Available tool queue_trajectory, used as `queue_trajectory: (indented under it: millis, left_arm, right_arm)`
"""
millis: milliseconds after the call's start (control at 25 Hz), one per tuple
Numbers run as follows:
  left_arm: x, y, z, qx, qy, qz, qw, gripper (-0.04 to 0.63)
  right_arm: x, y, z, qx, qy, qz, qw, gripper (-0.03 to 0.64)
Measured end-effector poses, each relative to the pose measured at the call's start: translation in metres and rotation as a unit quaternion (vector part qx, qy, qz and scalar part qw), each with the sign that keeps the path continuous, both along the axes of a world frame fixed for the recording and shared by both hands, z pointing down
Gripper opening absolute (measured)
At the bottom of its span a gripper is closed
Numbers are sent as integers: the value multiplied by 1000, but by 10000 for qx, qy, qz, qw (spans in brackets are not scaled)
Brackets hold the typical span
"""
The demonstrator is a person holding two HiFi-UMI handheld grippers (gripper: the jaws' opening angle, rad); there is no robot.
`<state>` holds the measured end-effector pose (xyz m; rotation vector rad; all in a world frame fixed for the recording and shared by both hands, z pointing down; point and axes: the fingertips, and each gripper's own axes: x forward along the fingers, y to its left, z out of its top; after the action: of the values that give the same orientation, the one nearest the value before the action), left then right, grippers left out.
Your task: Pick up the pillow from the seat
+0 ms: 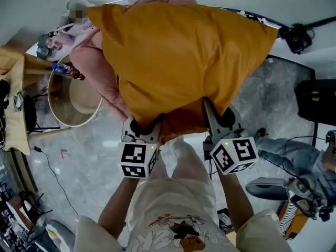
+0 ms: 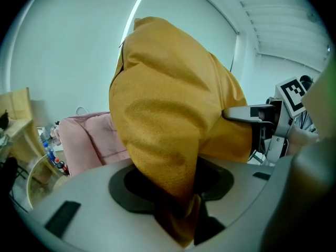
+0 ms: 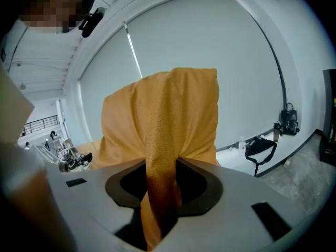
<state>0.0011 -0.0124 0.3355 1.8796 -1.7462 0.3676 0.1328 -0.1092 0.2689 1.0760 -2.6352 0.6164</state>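
While left tongs [image 1: 142, 126] and right tongs [image 1: 218, 115] each clamp its six-o'clock edge, the mustard pillow [image 1: 184, 56] is raised, pink seat [image 1: 97, 73] at its nine o'clock

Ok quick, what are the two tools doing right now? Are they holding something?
Left tool: closed on the pillow.
Right tool: closed on the pillow too.

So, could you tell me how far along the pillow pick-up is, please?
Done: the left gripper and right gripper are each shut on the near edge of the pillow. In hand: it hangs raised, apparently clear of the seat. Left: little, perhaps only carrying it away.
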Motion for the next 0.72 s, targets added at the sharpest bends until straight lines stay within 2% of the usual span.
queue_trajectory:
  millis: [480,720]
  left_arm:
    - [3,49,-66,450,-303,-611,9967,193]
    - [-2,64,-102,763,-383,-710,9938,193]
  right_arm:
    - [-5,37,-66,418,-412,-625,9963,151]
    - [-9,54,-105,735,-564,-686,9933,152]
